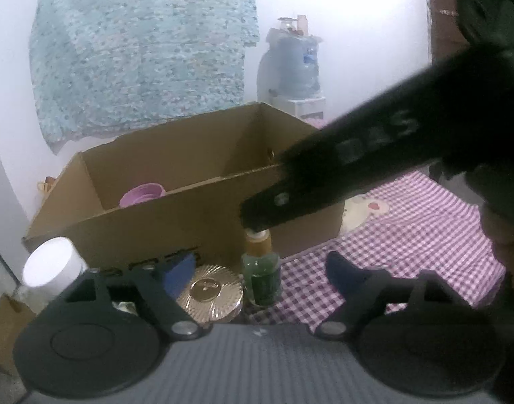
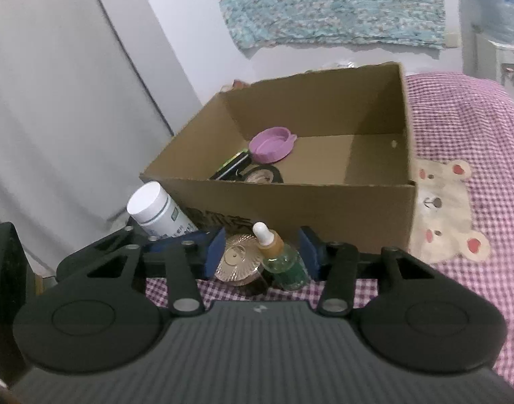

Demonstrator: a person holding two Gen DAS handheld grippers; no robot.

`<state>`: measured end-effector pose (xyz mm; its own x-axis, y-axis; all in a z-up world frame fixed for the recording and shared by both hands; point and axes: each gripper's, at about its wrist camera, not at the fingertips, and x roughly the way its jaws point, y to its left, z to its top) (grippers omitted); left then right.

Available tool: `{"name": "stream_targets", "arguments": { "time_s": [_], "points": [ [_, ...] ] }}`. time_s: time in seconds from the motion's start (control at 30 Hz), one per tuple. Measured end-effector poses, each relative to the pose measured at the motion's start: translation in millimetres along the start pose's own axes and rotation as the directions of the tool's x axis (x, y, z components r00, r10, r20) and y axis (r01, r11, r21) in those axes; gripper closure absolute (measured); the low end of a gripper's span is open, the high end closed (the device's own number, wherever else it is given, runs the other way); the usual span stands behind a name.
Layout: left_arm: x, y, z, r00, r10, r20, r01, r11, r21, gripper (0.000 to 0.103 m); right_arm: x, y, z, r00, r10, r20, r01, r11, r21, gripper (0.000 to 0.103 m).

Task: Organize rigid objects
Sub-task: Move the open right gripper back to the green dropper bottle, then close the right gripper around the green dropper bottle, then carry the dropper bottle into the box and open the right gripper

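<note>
A small green dropper bottle (image 2: 285,264) with a white cap stands upright on the checked cloth beside a round gold compact (image 2: 238,259). Both sit between the blue pads of my right gripper (image 2: 262,252), which is open; no pad clearly presses on either. In the left wrist view the same bottle (image 1: 262,271) and compact (image 1: 208,289) lie between the fingers of my open left gripper (image 1: 262,276). One dark right gripper finger (image 1: 290,198) crosses from the upper right, its tip just above the bottle's cap. A white bottle (image 2: 159,213) leans at the left.
An open cardboard box (image 2: 290,202) stands right behind the objects and holds a purple bowl (image 2: 272,144) and a few other small items. The purple checked cloth (image 2: 475,128) with a bear patch spreads to the right. A grey wall and a water dispenser (image 1: 295,64) stand behind.
</note>
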<state>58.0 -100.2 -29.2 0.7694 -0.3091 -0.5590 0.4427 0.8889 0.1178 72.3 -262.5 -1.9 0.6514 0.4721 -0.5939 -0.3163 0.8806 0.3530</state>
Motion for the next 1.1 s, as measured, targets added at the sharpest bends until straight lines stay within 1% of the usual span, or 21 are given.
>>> {"name": "stream_targets", "arguments": {
  "time_s": [0.03,0.17,0.23,0.33,0.43,0.47,0.57,0.6,0.9,1.1],
  "points": [
    [5,-1,0,1.000,0.002,-0.005,-0.002,1.000,0.005,0.029,6,1,1,1.000,0.000,-0.009,0.000,1.000,-0.012,0.060],
    [16,-2,3,1.000,0.009,-0.023,-0.009,1.000,0.005,0.041,24,3,5,0.999,-0.004,-0.045,0.001,0.999,-0.050,0.066],
    [19,1,4,1.000,0.007,-0.029,-0.007,1.000,-0.004,0.049,32,3,5,0.998,-0.009,-0.058,0.006,0.998,-0.061,0.067],
    [23,3,5,0.999,0.008,-0.040,-0.008,1.000,-0.005,0.058,42,1,7,0.997,-0.019,-0.077,0.013,0.998,-0.069,0.072],
    [27,4,5,0.999,-0.004,-0.052,0.003,1.000,-0.007,0.064,50,-1,6,0.995,-0.016,-0.096,0.009,0.998,-0.068,0.076],
    [28,2,5,0.998,-0.008,-0.055,0.008,1.000,-0.010,0.066,52,-2,6,0.995,-0.018,-0.101,0.010,0.997,-0.071,0.078],
    [29,1,4,0.999,-0.008,-0.052,0.008,1.000,0.001,0.068,53,-4,5,0.995,-0.019,-0.098,0.012,0.997,-0.074,0.080],
    [30,1,3,0.999,-0.013,-0.053,0.013,1.000,-0.003,0.069,53,-5,5,0.995,-0.017,-0.097,0.010,0.997,-0.072,0.082],
    [30,5,8,0.999,-0.030,-0.038,0.029,0.999,-0.037,0.070,45,-2,6,0.995,-0.032,-0.098,0.023,0.996,-0.088,0.083],
    [5,6,15,1.000,-0.025,0.005,0.025,0.999,-0.024,0.070,22,12,11,0.996,-0.042,-0.074,0.033,0.992,-0.120,0.083]
  ]
}}
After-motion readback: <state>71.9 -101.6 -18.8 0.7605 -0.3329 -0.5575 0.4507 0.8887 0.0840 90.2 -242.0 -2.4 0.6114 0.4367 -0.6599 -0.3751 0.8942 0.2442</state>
